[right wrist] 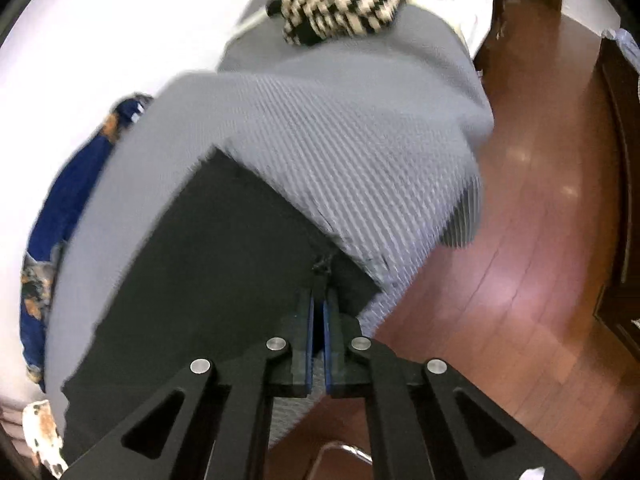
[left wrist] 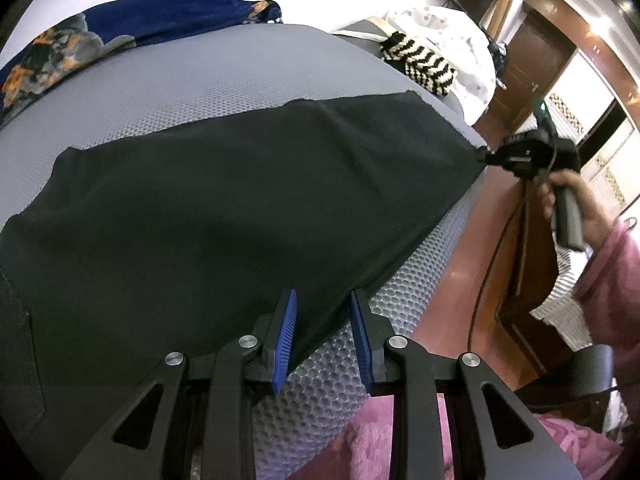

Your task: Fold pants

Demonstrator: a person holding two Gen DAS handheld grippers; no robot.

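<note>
Black pants [left wrist: 240,200] lie spread flat on a grey mesh mattress [left wrist: 200,96], reaching its near edge. My left gripper [left wrist: 323,294] hovers over the pants' near edge; its blue pads [left wrist: 285,328] stand apart and nothing is pinched between them. At the far right my right gripper [left wrist: 487,156] is shut on a corner of the pants, pulling it taut at the mattress edge. In the right wrist view the pants [right wrist: 200,280] run up into my right gripper [right wrist: 321,286], whose pads are pressed together on the black fabric.
A black-and-cream striped knit [left wrist: 424,64] and white dotted cloth [left wrist: 460,40] lie at the mattress's far right. A blue floral cloth [left wrist: 80,40] lies along the back. Beyond the edge are wooden floor [right wrist: 520,240], a hand [left wrist: 560,192] and a pink sleeve [left wrist: 612,280].
</note>
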